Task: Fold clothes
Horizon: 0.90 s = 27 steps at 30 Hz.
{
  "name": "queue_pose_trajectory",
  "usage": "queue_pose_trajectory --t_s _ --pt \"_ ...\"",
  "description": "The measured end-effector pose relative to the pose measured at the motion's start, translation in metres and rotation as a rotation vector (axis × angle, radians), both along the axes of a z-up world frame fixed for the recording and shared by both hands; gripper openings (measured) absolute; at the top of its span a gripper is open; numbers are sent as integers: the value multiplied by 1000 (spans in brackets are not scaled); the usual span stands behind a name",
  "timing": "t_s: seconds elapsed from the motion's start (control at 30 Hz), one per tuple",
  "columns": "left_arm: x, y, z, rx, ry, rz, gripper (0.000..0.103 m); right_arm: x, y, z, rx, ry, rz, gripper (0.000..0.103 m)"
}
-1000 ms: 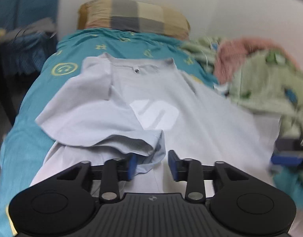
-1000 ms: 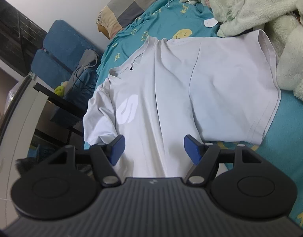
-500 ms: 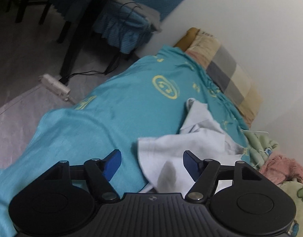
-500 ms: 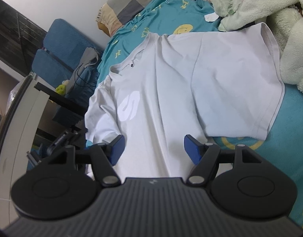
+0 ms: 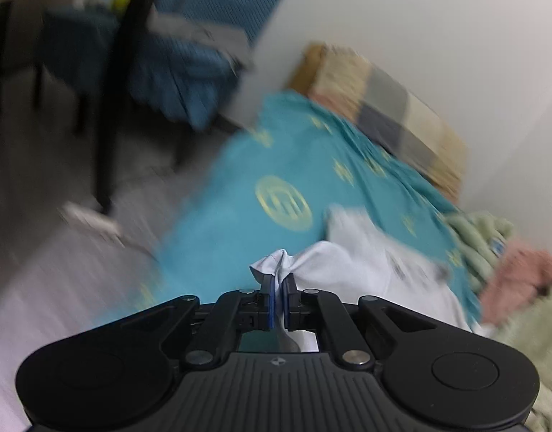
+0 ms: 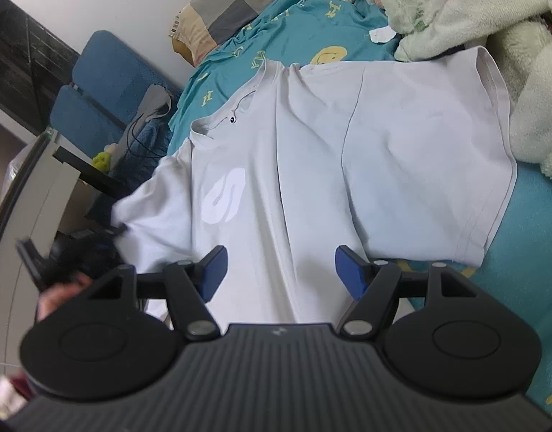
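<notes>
We now have the left gripper (image 5: 279, 280) clamped on the sleeve edge of the white T-shirt (image 6: 312, 165); a second ago its jaws stood half open with cloth loose between them. So the sleeve fold can start, we judge. Right gripper (image 6: 279, 270) unchanged: jaws wide, empty, hovering over the hem. Shirt lies flat on the teal bedsheet (image 6: 297, 36), long axis running from us to the collar, which points at the checked pillow (image 6: 222, 7).

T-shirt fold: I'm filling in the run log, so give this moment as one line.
left gripper: shut on T-shirt sleeve | right gripper: open, above shirt
</notes>
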<state>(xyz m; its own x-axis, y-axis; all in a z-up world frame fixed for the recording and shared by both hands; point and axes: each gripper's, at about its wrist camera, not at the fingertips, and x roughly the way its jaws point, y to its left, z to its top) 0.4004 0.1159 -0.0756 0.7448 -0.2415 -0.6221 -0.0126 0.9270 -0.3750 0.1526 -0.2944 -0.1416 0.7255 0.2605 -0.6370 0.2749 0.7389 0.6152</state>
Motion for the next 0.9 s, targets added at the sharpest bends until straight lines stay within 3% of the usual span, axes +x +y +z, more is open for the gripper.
queue_pose_trajectory --t_s 0.13,0.2,0.3,0.43,0.57,0.7,0.9 --pt "45 30 28 200 -14 124 5 5 2 -1 -38 7 0 70" --pt "68 37 26 299 6 171 5 9 1 -1 -64 10 -9 70" --pt "91 45 -1 364 73 193 5 14 0 -1 -108 12 -24 70" --pt "84 53 -33 313 103 182 9 20 1 3 -168 1 -24 69" --pt "56 53 -41 267 118 140 29 23 8 8 -219 -16 -5 69" --pt "8 39 -20 221 103 75 54 18 13 16 -250 -45 13 69" --pt "-107 -16 26 263 -2 -34 77 0 16 31 -299 -98 21 69"
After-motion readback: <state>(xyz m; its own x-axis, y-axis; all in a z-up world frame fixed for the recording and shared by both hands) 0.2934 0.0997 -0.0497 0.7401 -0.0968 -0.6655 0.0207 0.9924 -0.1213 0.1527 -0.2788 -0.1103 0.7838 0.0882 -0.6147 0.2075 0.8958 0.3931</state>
